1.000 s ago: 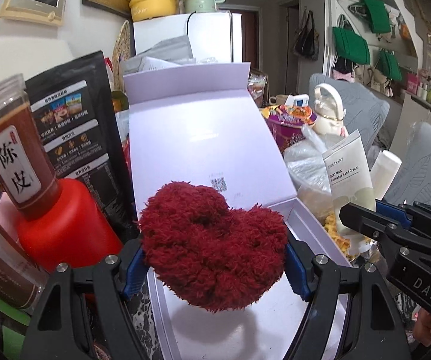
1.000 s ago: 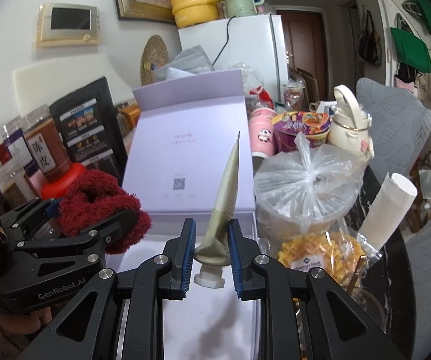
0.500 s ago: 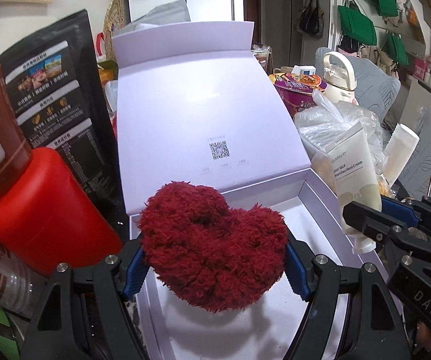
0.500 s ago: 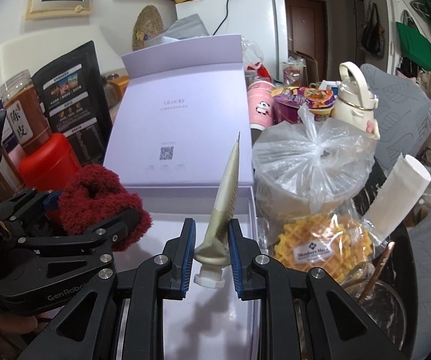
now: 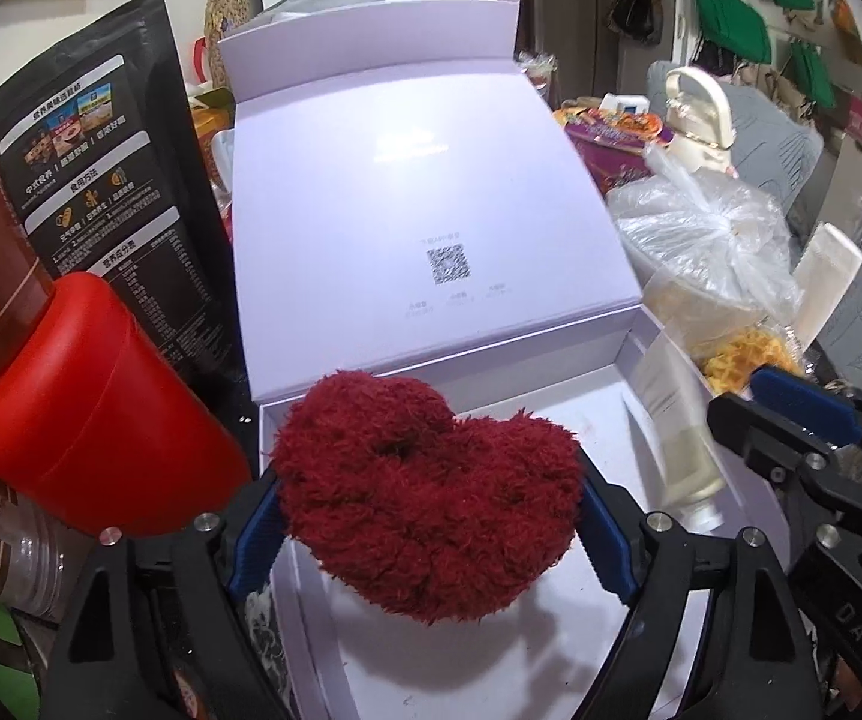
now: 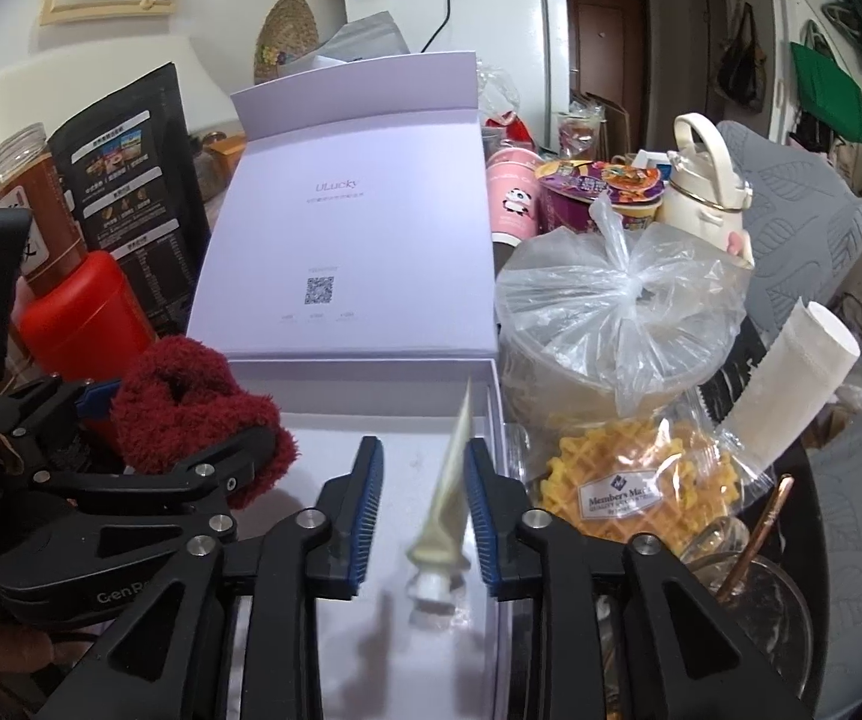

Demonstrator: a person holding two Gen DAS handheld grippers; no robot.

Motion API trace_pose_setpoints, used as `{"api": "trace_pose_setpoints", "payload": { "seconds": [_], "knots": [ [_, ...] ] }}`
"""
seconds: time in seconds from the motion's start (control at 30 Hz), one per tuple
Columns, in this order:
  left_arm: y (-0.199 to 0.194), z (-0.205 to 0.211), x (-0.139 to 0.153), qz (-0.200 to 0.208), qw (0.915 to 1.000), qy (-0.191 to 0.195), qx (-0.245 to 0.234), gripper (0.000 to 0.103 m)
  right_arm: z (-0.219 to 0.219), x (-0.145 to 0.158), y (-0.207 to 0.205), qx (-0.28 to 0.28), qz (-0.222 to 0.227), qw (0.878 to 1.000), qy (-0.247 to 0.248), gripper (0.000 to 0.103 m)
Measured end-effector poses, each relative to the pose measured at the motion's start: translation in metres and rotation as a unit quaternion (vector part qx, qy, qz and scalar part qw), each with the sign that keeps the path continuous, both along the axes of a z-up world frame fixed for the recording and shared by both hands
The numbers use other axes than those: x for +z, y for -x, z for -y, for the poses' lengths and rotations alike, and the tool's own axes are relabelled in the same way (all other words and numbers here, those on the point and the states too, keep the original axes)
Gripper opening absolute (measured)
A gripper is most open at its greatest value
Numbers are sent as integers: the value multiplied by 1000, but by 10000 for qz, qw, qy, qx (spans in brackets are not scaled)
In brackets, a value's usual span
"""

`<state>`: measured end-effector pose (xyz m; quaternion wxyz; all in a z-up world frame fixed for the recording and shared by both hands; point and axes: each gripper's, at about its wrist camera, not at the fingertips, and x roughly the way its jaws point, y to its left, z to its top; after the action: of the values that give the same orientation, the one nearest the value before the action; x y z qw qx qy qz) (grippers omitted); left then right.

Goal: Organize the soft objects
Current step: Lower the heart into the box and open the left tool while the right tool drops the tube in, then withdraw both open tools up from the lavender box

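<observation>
A dark red fluffy scrunchie (image 5: 425,498) hangs low over the left part of the open lilac box (image 5: 520,372). My left gripper (image 5: 428,480) has its jaws opening, and the blue pads (image 5: 254,522) still touch the scrunchie's sides. My right gripper (image 6: 423,447) is opening too. The cream tube (image 6: 448,498) between its jaws is blurred. It leans on the right pad (image 6: 481,516), clear of the left one, cap down near the box floor. The left wrist view has the tube (image 5: 676,438) by the box's right wall, beside the right gripper (image 5: 736,396).
The box lid (image 6: 341,210) stands upright behind. Left of the box are a red jar (image 5: 89,420) and a black pouch (image 5: 113,192). On the right crowd a tied plastic bag (image 6: 622,324), a waffle pack (image 6: 622,480), a cream bottle (image 6: 706,180) and a paper roll (image 6: 790,384).
Both grippers have sunk toward the box. The right jaws have parted and the tube has slipped down between them. The left pads have moved slightly outward around the scrunchie.
</observation>
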<state>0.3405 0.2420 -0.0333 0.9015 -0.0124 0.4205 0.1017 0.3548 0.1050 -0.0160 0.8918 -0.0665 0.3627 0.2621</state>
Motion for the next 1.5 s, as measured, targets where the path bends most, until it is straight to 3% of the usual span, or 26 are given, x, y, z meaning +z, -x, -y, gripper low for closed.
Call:
{"api": "trace_pose_setpoints", "payload": {
  "seconds": [0.1, 0.47, 0.8, 1.5],
  "knots": [
    [-4, 0, -1, -116, 9998, -118, 99, 89, 0, 1, 1, -23, 25, 10000, 25, 32],
    [11, -5, 23, 285, 9995, -25, 106, 89, 7, 14, 6, -77, 117, 9999, -78, 33],
    [26, 5, 52, 609, 9980, -163, 25, 89, 13, 37, 21, -38, 313, 9993, -182, 37],
    [104, 30, 116, 1239, 9922, -124, -9, 89, 50, 91, 93, -132, 620, 9966, -522, 37]
  ]
}}
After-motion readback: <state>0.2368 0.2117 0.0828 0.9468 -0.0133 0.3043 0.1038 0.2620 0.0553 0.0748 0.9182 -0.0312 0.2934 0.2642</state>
